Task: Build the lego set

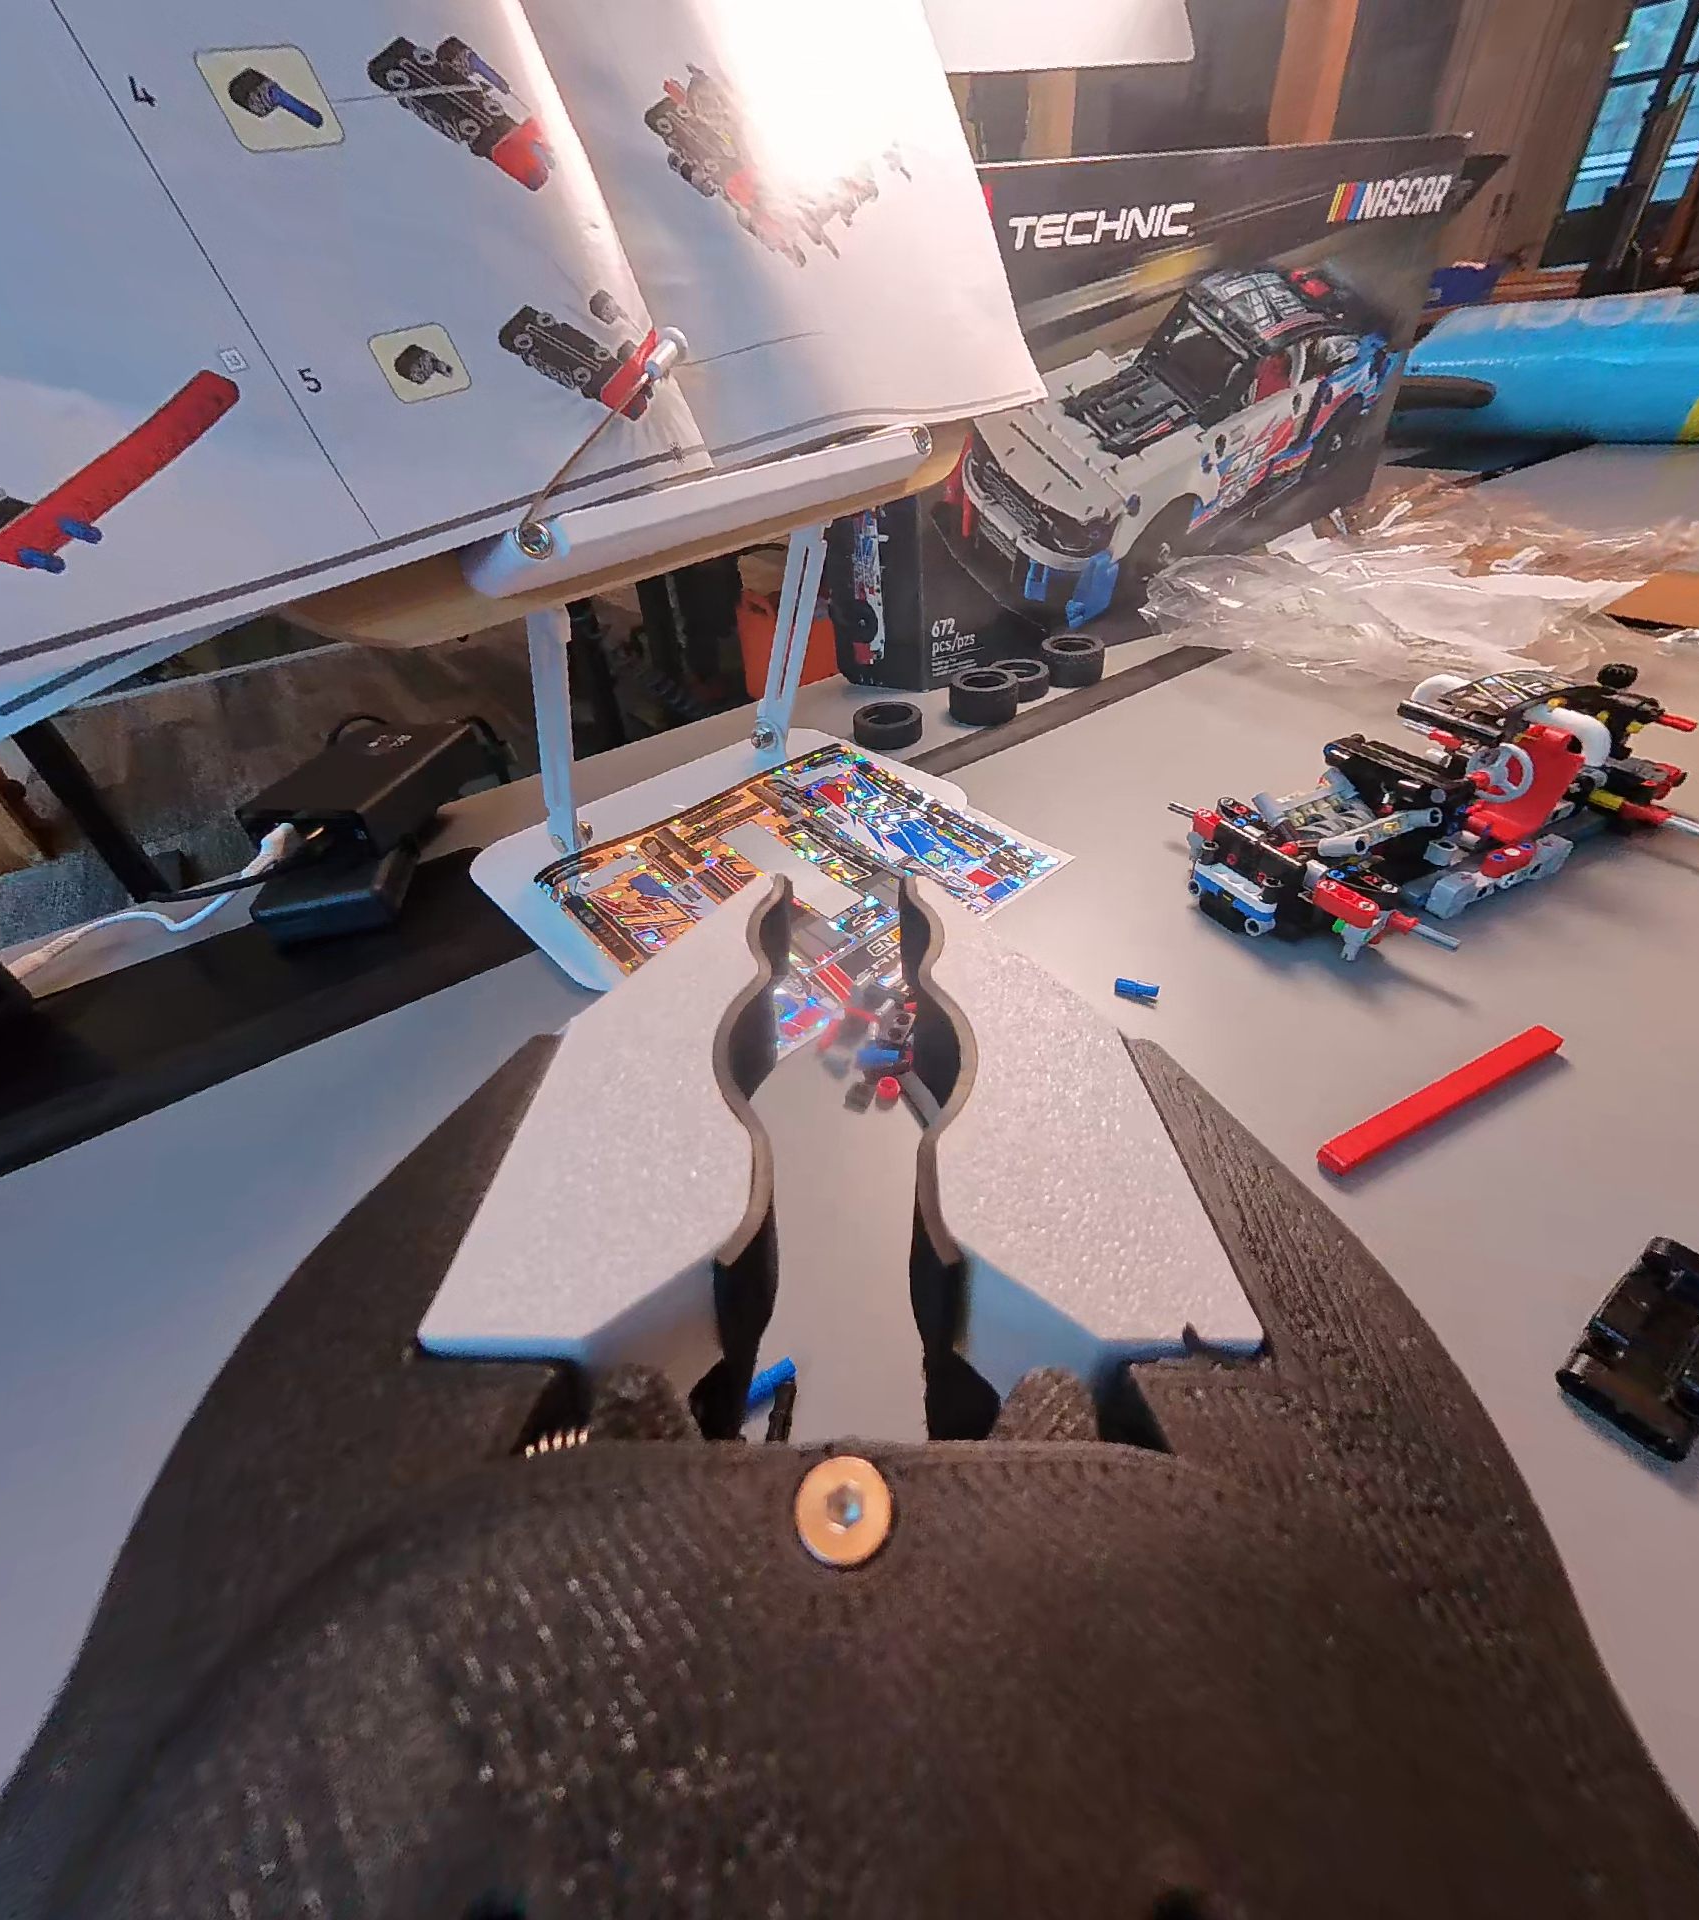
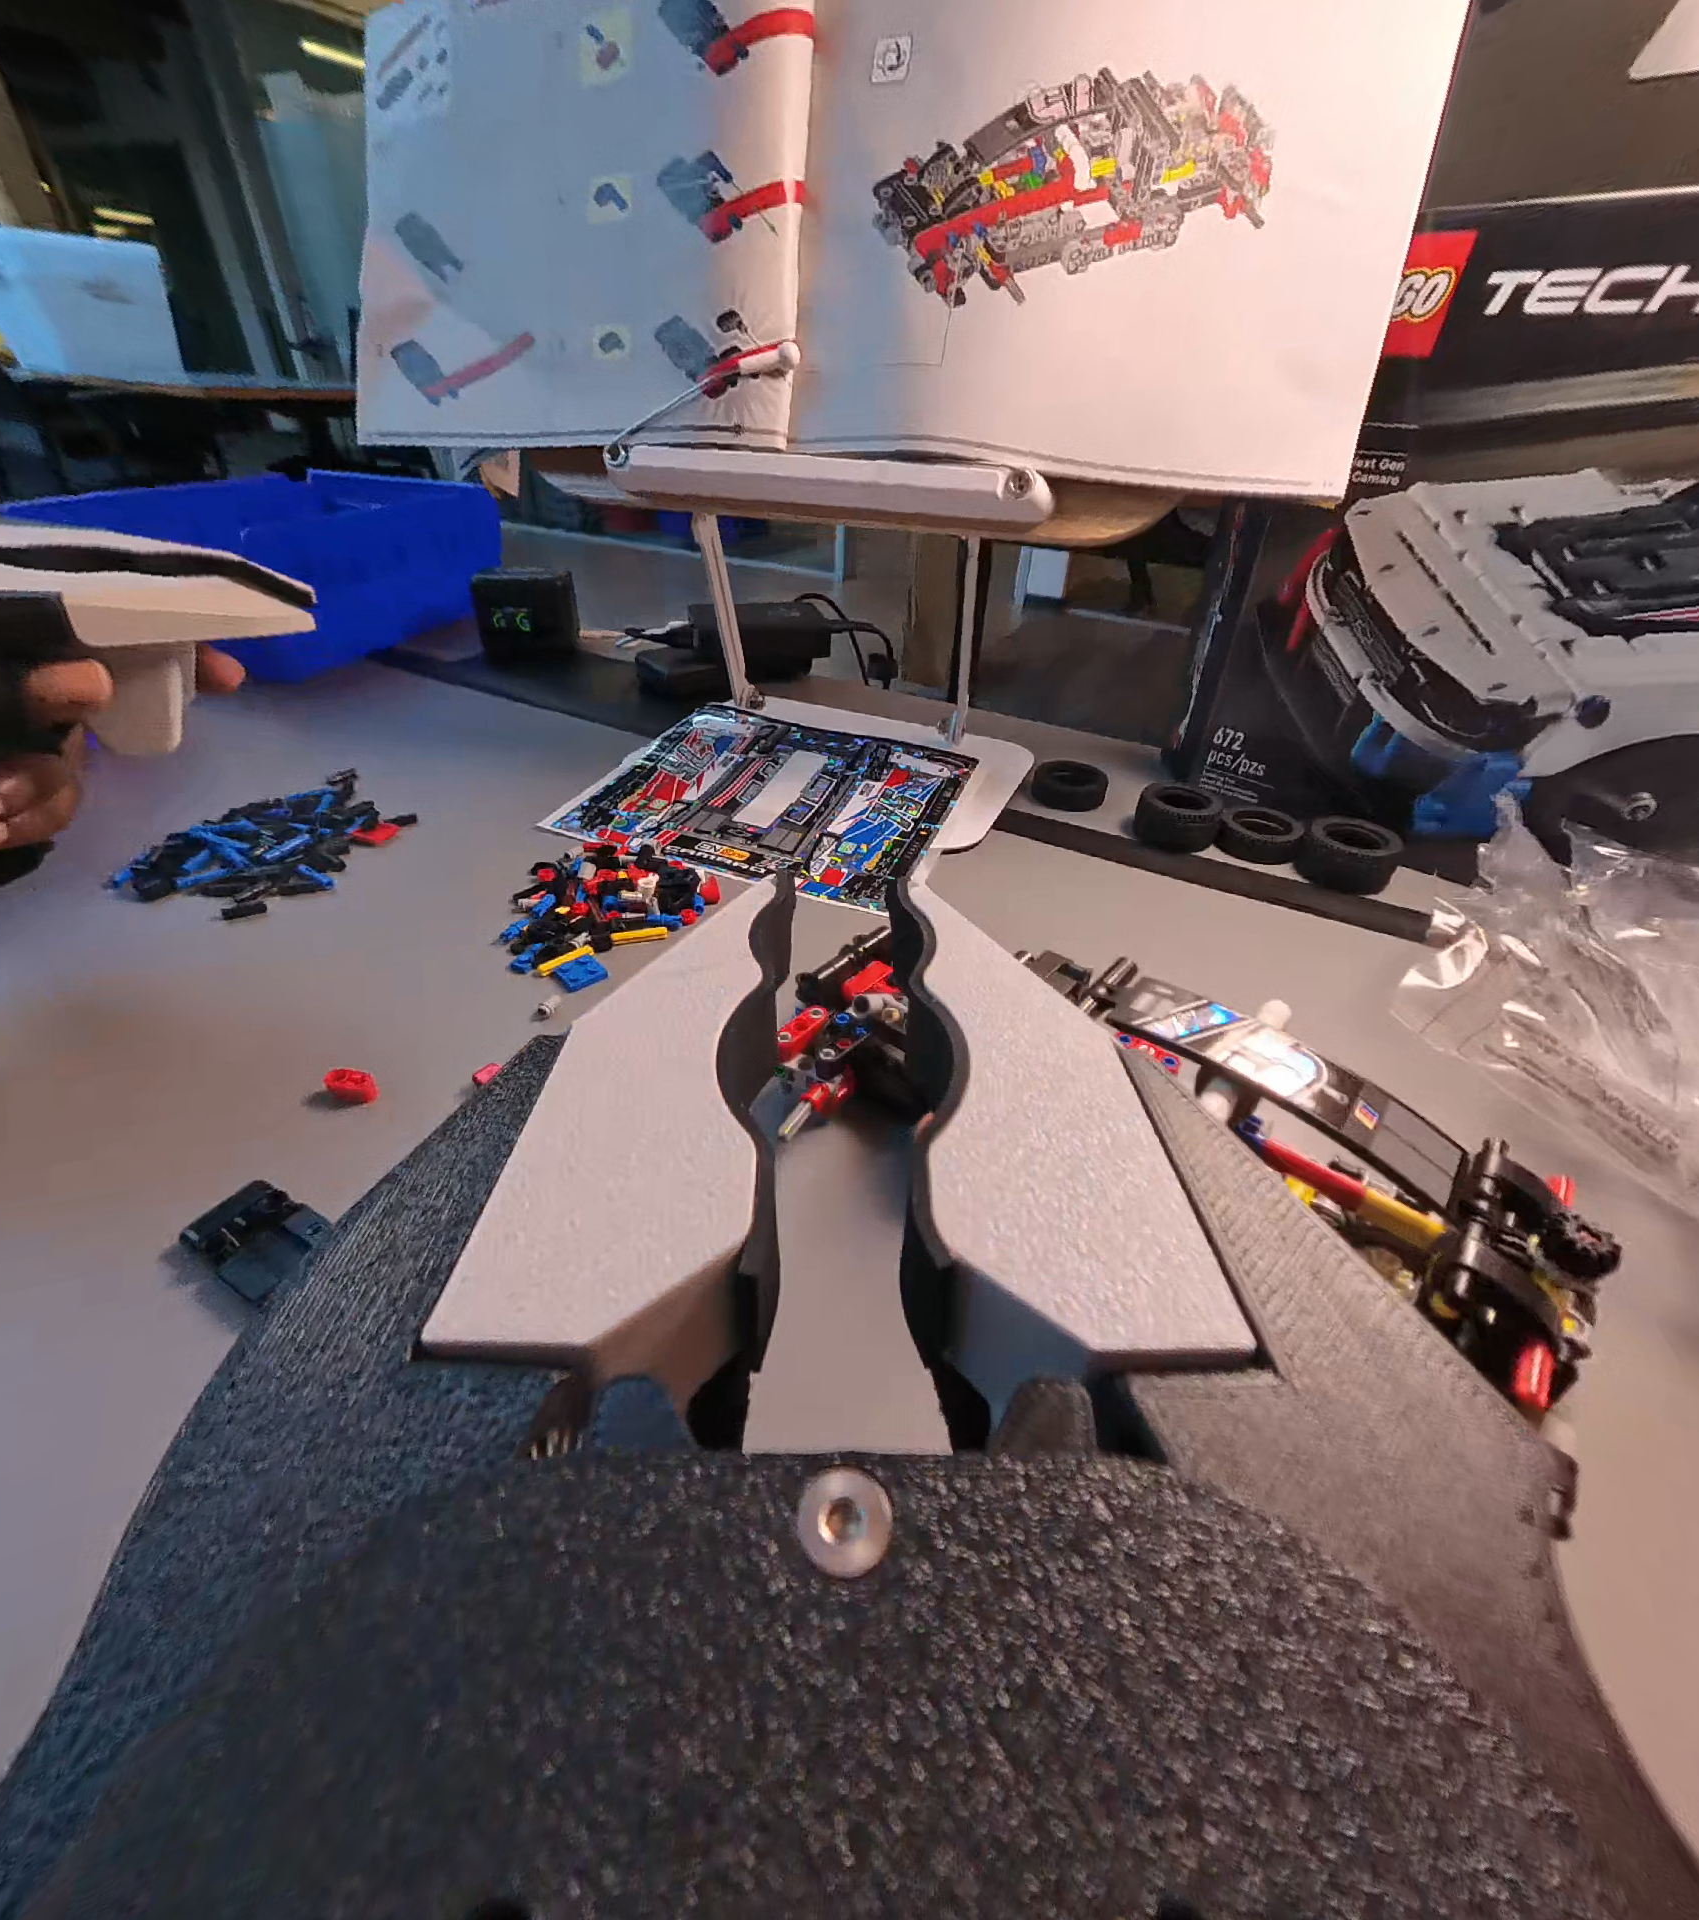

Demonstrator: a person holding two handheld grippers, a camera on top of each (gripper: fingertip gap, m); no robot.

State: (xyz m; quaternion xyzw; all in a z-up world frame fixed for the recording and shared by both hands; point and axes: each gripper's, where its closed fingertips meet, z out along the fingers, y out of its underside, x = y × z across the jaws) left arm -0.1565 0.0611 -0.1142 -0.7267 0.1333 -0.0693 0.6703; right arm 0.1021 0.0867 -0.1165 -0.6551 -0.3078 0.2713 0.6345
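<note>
The part-built car chassis (image 1: pixel 1427 821) stands on the grey table (image 1: pixel 1447 1558) at the right. In the right wrist view it (image 2: pixel 1344 1143) lies under and behind my right gripper (image 2: pixel 840 894), which is open and empty with the chassis' front end showing between its fingers. My left gripper (image 1: pixel 840 894) is open and empty above the table, with a mixed pile of small pieces (image 1: pixel 871 1049) seen through the gap. It also shows in the right wrist view (image 2: pixel 149 603), held by a hand. A long red beam (image 1: pixel 1437 1099), a black piece (image 1: pixel 1666 1345) and a blue pin (image 1: pixel 1136 987) lie loose.
The instruction book (image 2: pixel 1032 260) sits on a white stand over a sticker sheet (image 2: pixel 772 800). The set's box (image 1: pixel 1188 416), several tyres (image 2: pixel 1260 821), plastic bags (image 2: pixel 1603 987), a blue bin (image 2: pixel 325 551), a pile of blue and black pins (image 2: pixel 253 831) and a small red piece (image 2: pixel 349 1084) are around. My right fingertips sit around 25 cm from my left ones. Both grippers' tips are roughly 20 cm from the black piece (image 1: pixel 1666 1345).
</note>
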